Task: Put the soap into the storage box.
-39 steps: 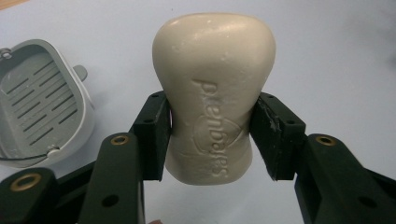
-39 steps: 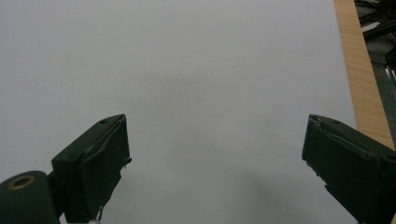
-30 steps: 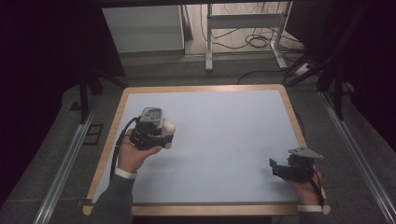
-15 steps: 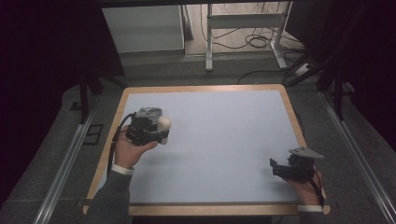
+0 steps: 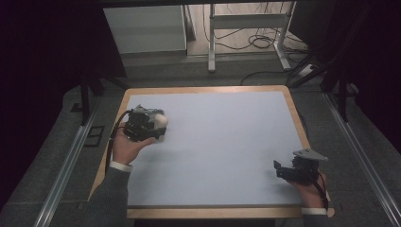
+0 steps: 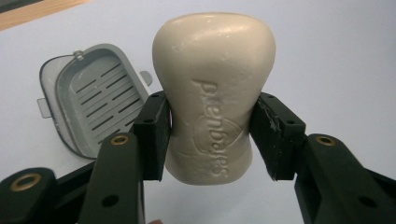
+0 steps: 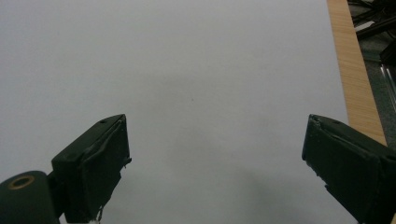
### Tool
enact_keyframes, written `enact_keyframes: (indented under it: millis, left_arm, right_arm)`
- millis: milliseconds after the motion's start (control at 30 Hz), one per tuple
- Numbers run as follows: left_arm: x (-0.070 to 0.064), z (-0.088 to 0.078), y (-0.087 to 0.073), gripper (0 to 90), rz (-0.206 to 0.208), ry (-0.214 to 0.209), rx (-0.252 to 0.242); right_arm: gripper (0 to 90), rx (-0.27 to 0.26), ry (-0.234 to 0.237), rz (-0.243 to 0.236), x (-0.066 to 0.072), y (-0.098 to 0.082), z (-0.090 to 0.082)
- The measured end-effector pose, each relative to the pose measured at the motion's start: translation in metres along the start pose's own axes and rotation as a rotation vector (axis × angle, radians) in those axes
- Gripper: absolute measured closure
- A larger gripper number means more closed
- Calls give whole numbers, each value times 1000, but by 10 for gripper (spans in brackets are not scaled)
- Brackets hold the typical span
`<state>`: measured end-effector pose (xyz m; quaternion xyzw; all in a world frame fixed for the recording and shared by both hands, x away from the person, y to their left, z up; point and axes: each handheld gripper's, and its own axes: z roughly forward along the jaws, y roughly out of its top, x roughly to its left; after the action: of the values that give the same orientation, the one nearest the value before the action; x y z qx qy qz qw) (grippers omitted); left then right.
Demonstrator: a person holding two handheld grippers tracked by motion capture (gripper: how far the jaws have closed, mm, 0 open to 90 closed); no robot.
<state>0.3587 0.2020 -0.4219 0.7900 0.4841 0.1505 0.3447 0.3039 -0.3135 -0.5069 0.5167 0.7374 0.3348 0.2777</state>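
At far left of the high view, a grey sleeve [image 5: 106, 189] and white cuff, then a hand [image 5: 130, 144] wrapped around the left gripper [image 5: 144, 124] over the left part of the table [image 5: 227, 142], near its wooden rim [image 5: 111, 146]; a black cable [image 5: 113, 135] looping down the side of that hand. Just right of the gripper body, a pale rounded soap [image 5: 161, 122], clear of the rim and over the pale blue top. From the left gripper view: at left, a grey soap dish [image 6: 91, 98] lying open on the surface, slotted floor up, small tabs on its edge, beside and behind the left jaw. Centre, the soap [image 6: 214, 93] pinched at its narrow waist between both black jaws, wider end pointing away, embossed lettering running lengthwise down its face; no telling whether it touches the surface or sits above it. Left gripper [image 6: 210, 140] clamped narrow on the soap, pads [image 6: 156, 135] pressed flat to its sides.

Across a bare stretch of table, well apart, at lower right of the high view: the right gripper [image 5: 281, 169] in a hand [image 5: 312, 189] near the front right corner, grey plate [image 5: 309, 154] on top, jaws pointing left. From the right gripper view: right gripper [image 7: 215, 158] spread wide, nothing between the jaws, plain surface beneath, wooden rim [image 7: 355, 84] at far right
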Motion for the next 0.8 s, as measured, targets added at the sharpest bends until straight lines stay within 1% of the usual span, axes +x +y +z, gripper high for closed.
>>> enact_keyframes:
  millis: [200, 333, 533, 600, 700, 800]
  left_arm:
    - [9, 1, 1, 500, -23, 16, 1]
    - [12, 3, 4, 499, -25, 20, 7]
    - [19, 7, 5, 500, -41, 36, 17]
    - [22, 8, 7, 500, -40, 42, 20]
    - [25, 9, 9, 499, -51, 40, 18]
    - [30, 11, 11, 500, -60, 47, 16]
  right_arm:
    - [72, -2, 0, 0, -1, 0, 0]
    - [72, -2, 1, -1, 0, 0, 0]
    - [72, -4, 0, 2, -2, 0, -1]
    - [72, -2, -1, 4, -2, 0, -1]
    - [72, -1, -1, 3, -1, 0, 0]
    - [72, -1, 1, 0, -1, 0, 0]
